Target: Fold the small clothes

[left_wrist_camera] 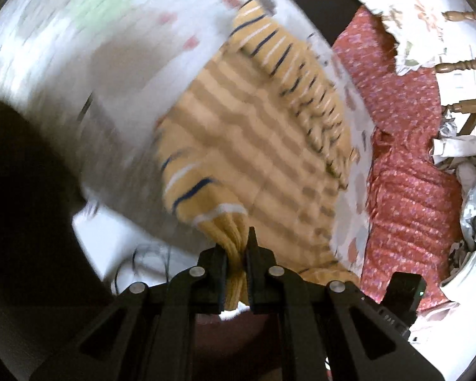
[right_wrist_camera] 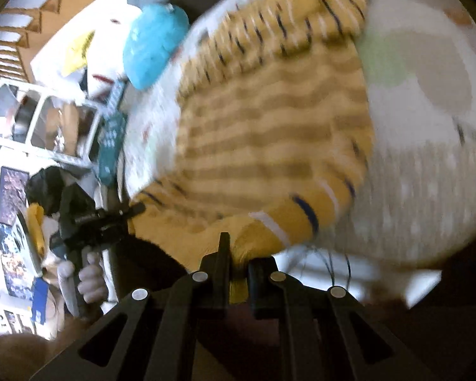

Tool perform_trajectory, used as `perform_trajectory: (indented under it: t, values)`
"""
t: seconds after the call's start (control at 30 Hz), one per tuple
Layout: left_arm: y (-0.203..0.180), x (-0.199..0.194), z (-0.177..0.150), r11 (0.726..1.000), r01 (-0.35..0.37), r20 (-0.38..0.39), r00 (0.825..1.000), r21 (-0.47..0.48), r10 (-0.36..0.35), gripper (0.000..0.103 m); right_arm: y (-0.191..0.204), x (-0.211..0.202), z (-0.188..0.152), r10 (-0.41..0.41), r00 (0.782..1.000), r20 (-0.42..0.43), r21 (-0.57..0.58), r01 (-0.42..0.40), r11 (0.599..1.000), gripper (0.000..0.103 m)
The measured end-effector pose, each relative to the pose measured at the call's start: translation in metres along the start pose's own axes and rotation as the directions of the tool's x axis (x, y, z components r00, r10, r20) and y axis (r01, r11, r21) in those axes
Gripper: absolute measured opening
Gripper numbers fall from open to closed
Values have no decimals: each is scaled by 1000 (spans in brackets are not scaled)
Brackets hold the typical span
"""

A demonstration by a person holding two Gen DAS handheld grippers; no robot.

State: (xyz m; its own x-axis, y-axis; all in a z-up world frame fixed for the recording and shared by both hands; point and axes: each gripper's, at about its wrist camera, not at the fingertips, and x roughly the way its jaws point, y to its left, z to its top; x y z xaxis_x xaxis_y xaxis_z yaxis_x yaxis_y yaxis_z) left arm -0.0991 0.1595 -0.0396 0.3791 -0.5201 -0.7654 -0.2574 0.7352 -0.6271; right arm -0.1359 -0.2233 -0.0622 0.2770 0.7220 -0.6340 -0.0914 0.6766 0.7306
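- Left gripper (left_wrist_camera: 236, 254) is pinching a bunched edge of the yellow striped garment (left_wrist_camera: 254, 146), jaws clamped tight on the cloth.
- Right gripper (right_wrist_camera: 238, 263) is gripping another bunched edge of the yellow striped garment (right_wrist_camera: 269, 133), near a navy-and-white banded cuff; jaws clenched on the fabric.
- The garment is hanging stretched between the two grippers, its far part draping over the white patterned bedspread (left_wrist_camera: 79, 47); both views are motion-blurred.
- A red patterned cloth (left_wrist_camera: 406, 158) is lying beside the garment on the bedspread, to the right in the left wrist view.
- A bright blue bundle (right_wrist_camera: 155, 50) is sitting near the garment's far edge in the right wrist view.
- A person's hand (right_wrist_camera: 85, 276) is holding the left gripper's handle, seen at lower left of the right wrist view.
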Motion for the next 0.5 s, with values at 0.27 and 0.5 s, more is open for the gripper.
perform_trajectory:
  t: [0.27, 0.5]
  values:
    - [-65, 29, 94, 992, -17, 98, 995, 122, 5, 9, 6, -2, 111, -57, 983, 173, -14, 60, 998, 9]
    - [-89, 81, 176, 995, -37, 112, 993, 91, 27, 9, -6, 19, 206, -116, 958, 262, 25, 114, 993, 9]
